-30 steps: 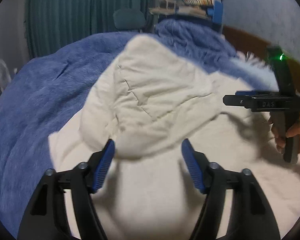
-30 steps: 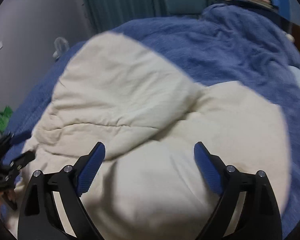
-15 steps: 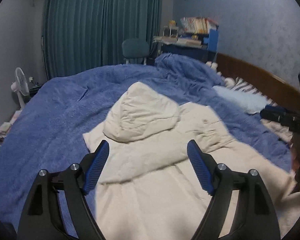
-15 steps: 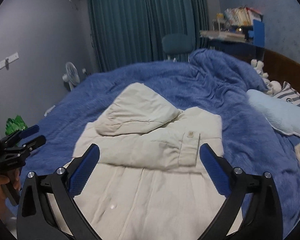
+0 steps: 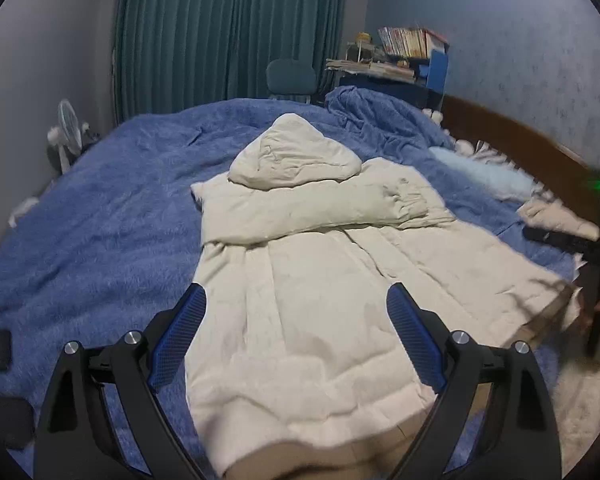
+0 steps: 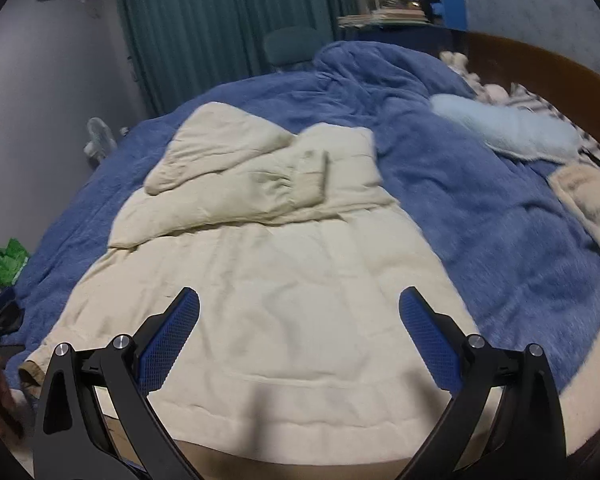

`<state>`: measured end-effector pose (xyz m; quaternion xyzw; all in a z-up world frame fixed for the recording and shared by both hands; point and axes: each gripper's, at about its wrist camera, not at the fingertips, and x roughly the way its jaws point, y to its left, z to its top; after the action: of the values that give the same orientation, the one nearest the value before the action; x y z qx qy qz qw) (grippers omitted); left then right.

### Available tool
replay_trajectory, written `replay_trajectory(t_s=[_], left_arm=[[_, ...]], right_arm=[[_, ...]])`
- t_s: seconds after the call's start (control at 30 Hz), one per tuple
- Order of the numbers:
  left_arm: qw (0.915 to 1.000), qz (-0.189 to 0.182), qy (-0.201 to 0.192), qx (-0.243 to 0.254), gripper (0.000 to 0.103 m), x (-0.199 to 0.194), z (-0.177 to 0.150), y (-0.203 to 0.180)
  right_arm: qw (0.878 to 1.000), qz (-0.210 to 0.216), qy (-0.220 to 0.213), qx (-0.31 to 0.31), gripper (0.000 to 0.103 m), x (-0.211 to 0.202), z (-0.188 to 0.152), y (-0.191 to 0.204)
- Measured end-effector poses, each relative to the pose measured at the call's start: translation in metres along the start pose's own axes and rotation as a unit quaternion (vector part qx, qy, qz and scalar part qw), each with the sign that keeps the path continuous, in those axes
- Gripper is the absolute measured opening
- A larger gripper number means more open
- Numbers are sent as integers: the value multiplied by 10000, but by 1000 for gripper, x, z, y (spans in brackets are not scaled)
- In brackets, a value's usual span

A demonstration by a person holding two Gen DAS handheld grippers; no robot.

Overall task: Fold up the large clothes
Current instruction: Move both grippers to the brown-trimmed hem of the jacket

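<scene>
**One coat on bed, both grippers empty**

1 cream puffy coat (image 5: 300, 288) lies flat on the blue blanket (image 5: 100, 232), hood (image 5: 296, 156) at the far end, hem at the near edge. 1 sleeve (image 5: 319, 208) is folded across the chest, just below the hood; the other can't be made out.

2 grippers, each w/ 2 blue-padded fingers. Left gripper (image 5: 296, 344): jaws have just been opening and stand wide, nothing between the pads, above the coat's lower half. Right gripper (image 6: 300, 344): jaws spread wide too, having just opened a bit more, no cloth pinched, over the hem area.

Other items: 1 pale blue pillow (image 6: 507, 128) to the right near the wooden headboard (image 5: 519, 144), 1 small fan (image 5: 66, 128) at left, 1 chair (image 5: 292, 80) by the teal curtain (image 5: 228, 32), 1 row of books (image 5: 411, 40) on the shelf.
</scene>
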<state>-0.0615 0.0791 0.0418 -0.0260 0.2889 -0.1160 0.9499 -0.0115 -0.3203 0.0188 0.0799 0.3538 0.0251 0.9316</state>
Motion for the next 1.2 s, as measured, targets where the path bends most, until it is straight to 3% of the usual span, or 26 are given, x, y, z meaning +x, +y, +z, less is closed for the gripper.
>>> replay_trajectory(t_s=[0.17,0.43,0.7,0.8,0.93,1.07,1.2], left_arm=[[9975,263,195,-622,87,2,-9,36],[9874,455,519,-1424,87,12,-28,87],[9880,688,699,-1191,87,21,-27,77],[9837,865,803,-1354,87,13,-25,81],[9786,670,1463,-1281,87,13,-29,80],[9720,418,1967,-1212,87,20,-35,78],[9625,-27,2264,-1493,87,33,-42,81]], right_arm=[[9991,-366,148,144,96,1,-4,-29],[9955,-476,709,421,96,9,-15,-68],[9929,-193,917,739,96,14,-4,-93],[9919,15,1133,568,96,18,4,-91],[9772,398,2040,433,96,34,1,-86],[9759,578,2012,616,96,28,1,-94],[9705,629,2069,1064,96,31,-2,-108]])
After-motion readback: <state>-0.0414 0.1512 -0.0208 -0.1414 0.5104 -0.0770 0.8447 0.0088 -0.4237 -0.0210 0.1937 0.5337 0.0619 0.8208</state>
